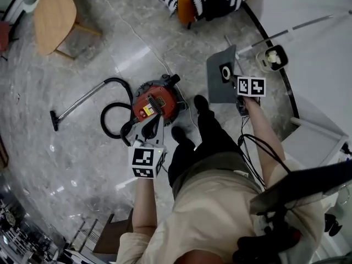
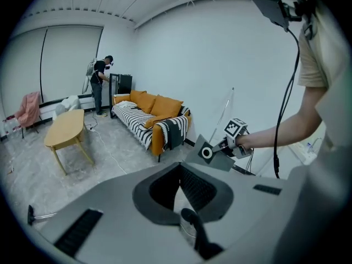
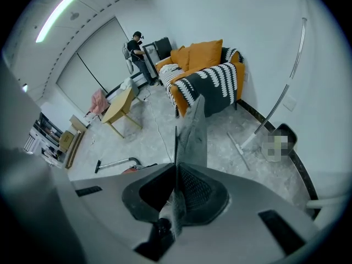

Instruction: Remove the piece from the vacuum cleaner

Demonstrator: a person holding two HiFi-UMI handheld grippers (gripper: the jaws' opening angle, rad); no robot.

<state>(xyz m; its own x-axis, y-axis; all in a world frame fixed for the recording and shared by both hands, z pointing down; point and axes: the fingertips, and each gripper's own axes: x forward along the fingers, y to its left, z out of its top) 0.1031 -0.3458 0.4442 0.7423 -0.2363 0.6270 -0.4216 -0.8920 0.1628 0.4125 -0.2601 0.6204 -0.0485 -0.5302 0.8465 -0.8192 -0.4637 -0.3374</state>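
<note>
R tool [image 3: 176, 168] clamped on grey piece [image 3: 196, 130]; L tool [image 2: 179, 168] shut, empty, by red vac [image 1: 157, 99].

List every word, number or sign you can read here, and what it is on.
No text can be read.
Yellow label on the vacuum cleaner: too small to read.
Grey piece in the right gripper: a white ring, no words.
</note>
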